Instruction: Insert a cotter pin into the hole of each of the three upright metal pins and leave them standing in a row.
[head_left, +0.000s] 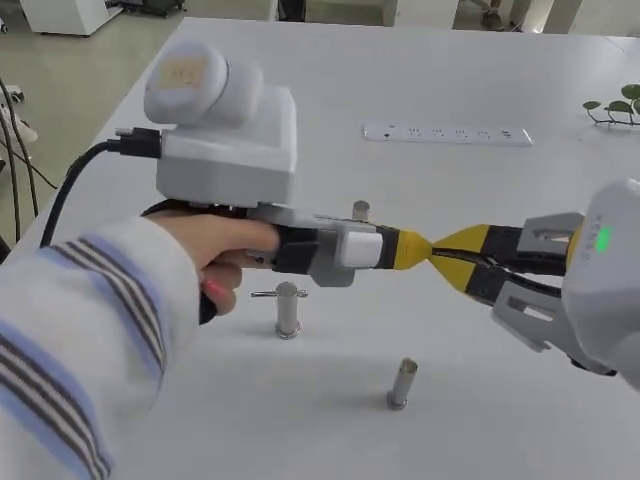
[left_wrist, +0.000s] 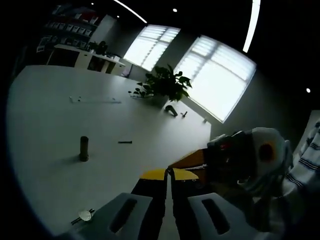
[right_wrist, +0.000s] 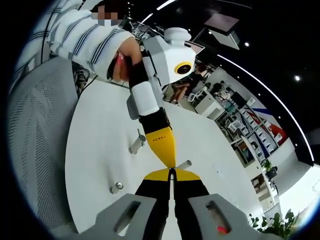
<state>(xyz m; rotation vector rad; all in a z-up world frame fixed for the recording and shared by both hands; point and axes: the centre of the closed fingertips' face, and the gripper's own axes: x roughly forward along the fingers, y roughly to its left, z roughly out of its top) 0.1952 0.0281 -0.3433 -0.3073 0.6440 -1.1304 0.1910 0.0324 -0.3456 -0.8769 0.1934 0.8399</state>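
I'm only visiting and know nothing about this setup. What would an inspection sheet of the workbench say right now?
Surface: white table, mostly bare.
Job's things: three upright metal pins. The left pin has a cotter pin through it, the front pin shows none, and the far pin is partly hidden.
Clutter: power strip; plant sprig.
Grippers: left gripper and right gripper are shut, tips meeting above the table.
Cables: black cable to the left gripper.
Surroundings: bright windows; mesh chair.

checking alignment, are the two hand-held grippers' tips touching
Touching: in the right gripper view the left hand-held gripper meets the right hand-held gripper tip to tip, no gap.
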